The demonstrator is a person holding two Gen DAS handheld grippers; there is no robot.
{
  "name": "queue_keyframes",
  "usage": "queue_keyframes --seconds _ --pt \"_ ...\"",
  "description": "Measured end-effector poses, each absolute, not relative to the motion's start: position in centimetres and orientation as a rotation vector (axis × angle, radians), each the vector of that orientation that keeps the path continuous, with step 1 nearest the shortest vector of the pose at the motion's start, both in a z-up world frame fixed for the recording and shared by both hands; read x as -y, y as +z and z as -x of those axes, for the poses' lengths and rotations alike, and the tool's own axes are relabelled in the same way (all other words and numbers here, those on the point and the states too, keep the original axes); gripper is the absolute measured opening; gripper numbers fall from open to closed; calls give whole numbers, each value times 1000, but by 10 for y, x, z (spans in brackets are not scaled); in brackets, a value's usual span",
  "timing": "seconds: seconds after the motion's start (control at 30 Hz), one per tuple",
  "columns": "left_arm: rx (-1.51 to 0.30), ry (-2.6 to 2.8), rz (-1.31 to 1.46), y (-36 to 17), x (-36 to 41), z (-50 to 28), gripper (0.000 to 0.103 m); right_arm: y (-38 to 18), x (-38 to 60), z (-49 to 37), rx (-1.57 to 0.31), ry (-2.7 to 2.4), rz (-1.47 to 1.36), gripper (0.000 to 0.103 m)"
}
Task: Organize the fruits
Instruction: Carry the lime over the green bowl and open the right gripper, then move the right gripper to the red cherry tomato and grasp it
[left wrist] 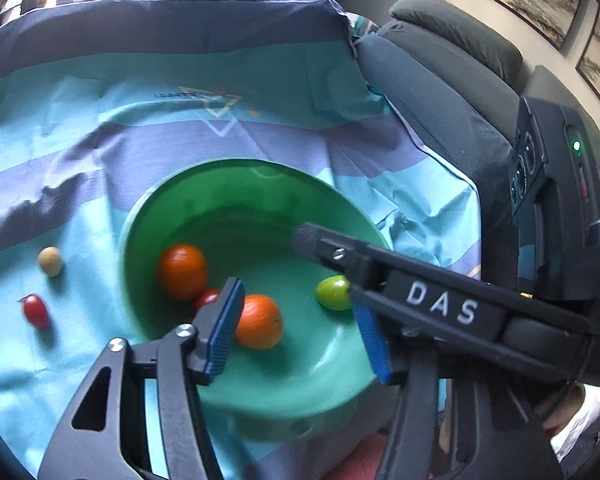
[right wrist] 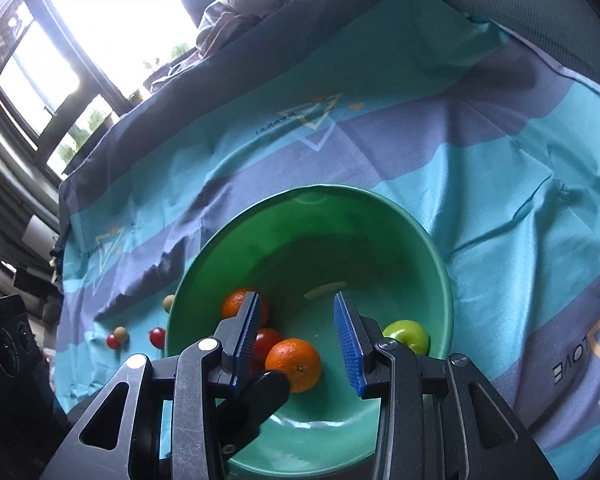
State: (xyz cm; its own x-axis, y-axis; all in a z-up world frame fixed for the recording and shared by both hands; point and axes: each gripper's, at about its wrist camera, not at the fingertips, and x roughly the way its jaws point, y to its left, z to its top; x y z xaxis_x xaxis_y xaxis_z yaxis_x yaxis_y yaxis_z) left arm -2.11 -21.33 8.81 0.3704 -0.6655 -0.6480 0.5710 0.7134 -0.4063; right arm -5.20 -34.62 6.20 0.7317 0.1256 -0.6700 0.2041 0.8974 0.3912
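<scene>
Left wrist | left claw [left wrist: 300,332] — open, empty | over bowl [left wrist: 148,216]

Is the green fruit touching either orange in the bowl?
Apart. The left wrist view shows bare bowl floor between the green fruit and the nearer orange; the other orange sits farther off.

Glossy smooth plastic bowl [right wrist: 440,264], creased woven cloth [right wrist: 500,168], shiny-skinned oranges [right wrist: 294,364]

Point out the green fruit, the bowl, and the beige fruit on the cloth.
green fruit [left wrist: 333,293], left wrist view, its middle
bowl [left wrist: 236,196], left wrist view, far inner wall
beige fruit [left wrist: 50,261], left wrist view, its middle
</scene>
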Motion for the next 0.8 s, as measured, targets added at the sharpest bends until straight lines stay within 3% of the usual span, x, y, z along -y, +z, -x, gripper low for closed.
queue_keyframes --seconds 0.1,0.53,0.67,0.8 --pt "-879 -739 164 91 176 20 59 69 333 51 -728 -70 -427 48" --pt "-850 -135 235 82 -22 -22 63 86 219 37 -694 35 -114 48" --pt "-930 -95 297 67 -64 -48 62 79 176 22 -791 84 -21 48" --pt "-890 -108 361 57 -77 -51 60 70 146 -2 -891 208 -38 48"
